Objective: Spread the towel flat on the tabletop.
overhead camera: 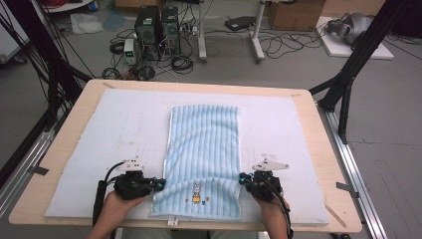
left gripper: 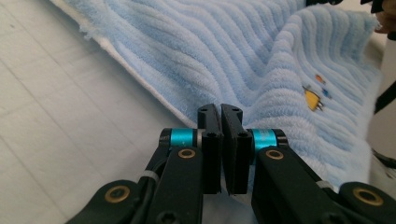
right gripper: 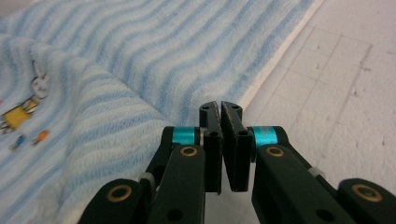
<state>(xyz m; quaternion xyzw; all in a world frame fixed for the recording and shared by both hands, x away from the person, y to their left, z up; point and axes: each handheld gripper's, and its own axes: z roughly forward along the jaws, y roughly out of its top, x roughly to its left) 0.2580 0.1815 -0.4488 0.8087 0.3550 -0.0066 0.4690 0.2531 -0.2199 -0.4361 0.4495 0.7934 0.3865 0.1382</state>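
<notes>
A light blue striped towel (overhead camera: 204,144) lies lengthwise on a white foam mat (overhead camera: 129,124). Its near end humps up in a loose fold that carries a small rabbit picture (overhead camera: 197,193). My left gripper (overhead camera: 161,183) sits at the towel's left edge by the hump, my right gripper (overhead camera: 241,178) at the right edge. In the left gripper view the jaws (left gripper: 220,109) are pressed together where the towel's (left gripper: 224,51) white hem meets them. In the right gripper view the jaws (right gripper: 220,106) are likewise closed at the edge of the towel (right gripper: 154,60).
The mat covers most of a wooden table (overhead camera: 73,134). Bare mat (left gripper: 56,116) lies to the left of the towel, and more mat (right gripper: 336,84) to its right. Beyond the table's far edge are computer towers (overhead camera: 157,30), cables and black frame legs (overhead camera: 348,74).
</notes>
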